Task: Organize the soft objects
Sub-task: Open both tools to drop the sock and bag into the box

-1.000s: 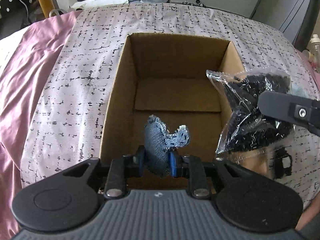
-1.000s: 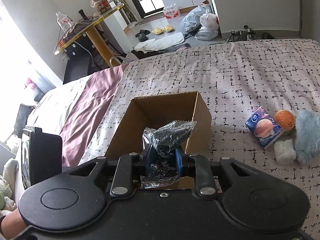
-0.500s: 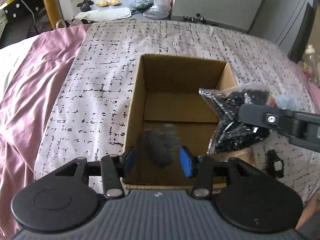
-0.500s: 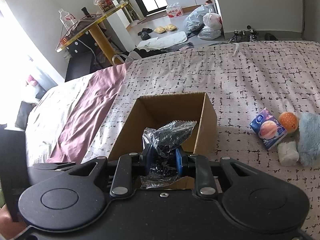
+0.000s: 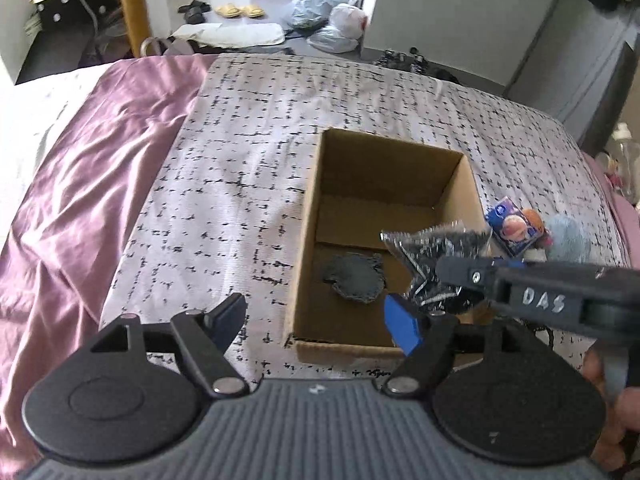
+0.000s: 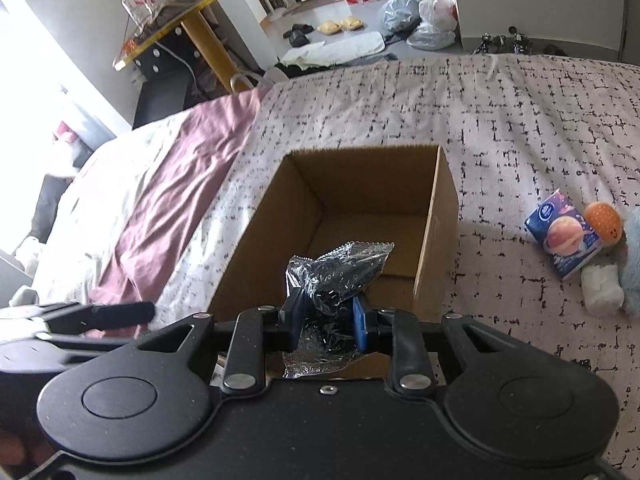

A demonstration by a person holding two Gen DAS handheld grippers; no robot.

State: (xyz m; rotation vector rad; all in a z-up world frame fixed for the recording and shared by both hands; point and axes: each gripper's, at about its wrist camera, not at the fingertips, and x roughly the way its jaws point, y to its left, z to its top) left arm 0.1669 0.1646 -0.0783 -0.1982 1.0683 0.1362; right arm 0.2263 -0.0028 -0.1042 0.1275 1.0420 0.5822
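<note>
Left claw [image 5: 316, 322] is standing released, jaws having just been opening, nothing between them; it is hovering above the near left corner of the open cardboard box [image 5: 308, 240] sitting on the bed's black-flecked blanket [image 5: 248, 168]. A denim-blue fabric piece [image 5: 354, 276] is lying flat on the box floor, near the front, apart from both claws. Right claw [image 6: 326, 322] is clenching a crinkled clear plastic packet of small black items [image 6: 336, 272], pads pressing on its lower half, packet top sticking up over the near edge of the box [image 6: 436, 240]; from the left wrist view the same packet [image 5: 432, 252] is hanging over the box's near right corner, with the right claw [image 5: 440, 270] reaching in from the right. On the blanket [image 6: 500, 120] right of the box, lying close together: a blue tissue pack printed with a planet [image 6: 562, 236], an orange plush ball [image 6: 602, 222] touching it, a white soft wad [image 6: 600, 294] just below, and a pale blue fluffy item [image 6: 632, 264] at the frame edge. A mauve satin sheet [image 5: 88, 184] is covering the bed left of the blanket
</note>
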